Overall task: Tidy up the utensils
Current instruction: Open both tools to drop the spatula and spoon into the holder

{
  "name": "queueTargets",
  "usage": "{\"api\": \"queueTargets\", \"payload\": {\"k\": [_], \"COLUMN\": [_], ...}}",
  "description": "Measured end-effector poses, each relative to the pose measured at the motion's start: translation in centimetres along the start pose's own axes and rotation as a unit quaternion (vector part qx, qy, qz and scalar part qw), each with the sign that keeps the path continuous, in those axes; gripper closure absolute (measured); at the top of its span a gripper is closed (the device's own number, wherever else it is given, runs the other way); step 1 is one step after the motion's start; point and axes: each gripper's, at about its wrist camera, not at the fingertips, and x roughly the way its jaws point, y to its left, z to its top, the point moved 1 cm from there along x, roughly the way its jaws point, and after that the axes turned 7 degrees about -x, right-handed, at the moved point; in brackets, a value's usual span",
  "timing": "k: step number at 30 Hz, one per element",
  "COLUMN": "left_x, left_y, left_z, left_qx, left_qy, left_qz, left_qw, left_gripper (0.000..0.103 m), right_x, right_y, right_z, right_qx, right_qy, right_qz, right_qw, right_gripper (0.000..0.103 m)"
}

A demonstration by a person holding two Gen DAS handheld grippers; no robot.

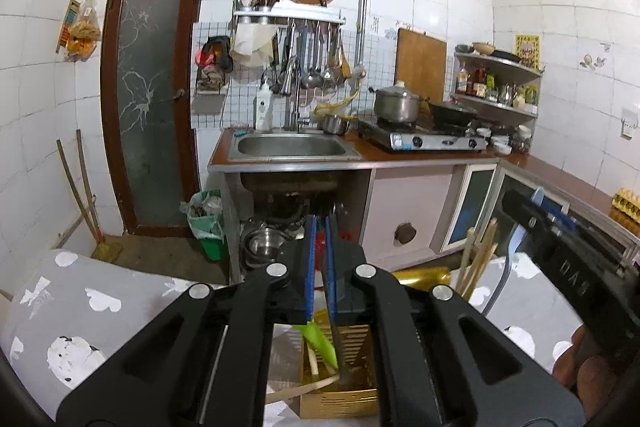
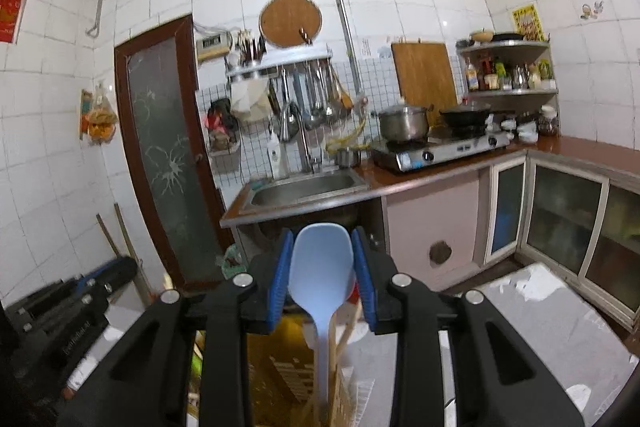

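Note:
My left gripper (image 1: 320,227) has its blue pads nearly closed with only a thin gap, and I cannot see anything gripped between them. Below it a gold slotted utensil holder (image 1: 352,379) holds a green-handled utensil (image 1: 320,343) and wooden pieces. My right gripper (image 2: 324,259) is shut on the bowl of a light-blue plastic spoon (image 2: 322,267), whose handle points down into the gold holder (image 2: 288,371). The right gripper also shows in the left wrist view (image 1: 560,239), beside wooden chopsticks (image 1: 478,259).
The holder stands on a table with a grey cloth printed with white shapes (image 1: 80,307). Beyond are a steel sink (image 1: 290,147), a gas stove with a pot (image 1: 400,103) and wok, hanging ladles (image 1: 316,59), a door (image 1: 154,87) and cabinets (image 2: 560,219).

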Motion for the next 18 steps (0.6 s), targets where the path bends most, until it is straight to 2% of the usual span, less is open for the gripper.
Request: {"api": "queueTargets", "payload": {"k": [4, 5, 6, 9, 11, 12, 13, 14, 18], "left_x": [0.8, 0.6, 0.3, -1.5, -3.3, -4.2, -5.3, -6.7, -11.4], "left_y": [0.6, 0.8, 1.0, 1.8, 2.2, 2.4, 2.5, 2.7, 3.0], "left_z": [-0.6, -0.6, -0.6, -0.3, -0.1, -0.1, -0.1, -0.2, -1.2], "left_qx": [0.002, 0.001, -0.001, -0.010, -0.007, -0.003, -0.001, 0.002, 0.015], "left_qy": [0.020, 0.023, 0.023, 0.027, 0.018, 0.010, 0.002, -0.003, -0.008], "left_qz": [0.006, 0.007, 0.007, 0.002, 0.008, 0.012, 0.015, 0.016, 0.005], "left_qw": [0.9998, 0.9997, 0.9997, 0.9996, 0.9998, 0.9999, 0.9999, 0.9999, 0.9998], "left_gripper": [0.100, 0.100, 0.099, 0.092, 0.067, 0.061, 0.050, 0.042, 0.032], "right_x": [1.4, 1.6, 1.7, 0.8, -0.2, -1.0, -1.8, -3.2, -7.9], "right_y": [0.0, 0.0, -0.1, -0.7, -1.1, -1.3, -1.4, -1.5, -1.2], "right_z": [-2.0, -2.5, -2.9, -3.6, -3.7, -3.6, -3.6, -3.4, -3.0], "right_qx": [-0.009, -0.014, -0.017, -0.017, -0.011, -0.008, -0.009, -0.010, -0.019], "right_qy": [0.035, 0.046, 0.057, 0.068, 0.074, 0.075, 0.074, 0.070, 0.055], "right_qz": [0.004, 0.000, -0.002, -0.009, -0.008, -0.007, -0.007, -0.007, -0.002], "right_qw": [0.999, 0.999, 0.998, 0.997, 0.997, 0.997, 0.997, 0.997, 0.998], "right_gripper": [0.071, 0.066, 0.056, 0.043, 0.040, 0.039, 0.037, 0.032, 0.017]}}
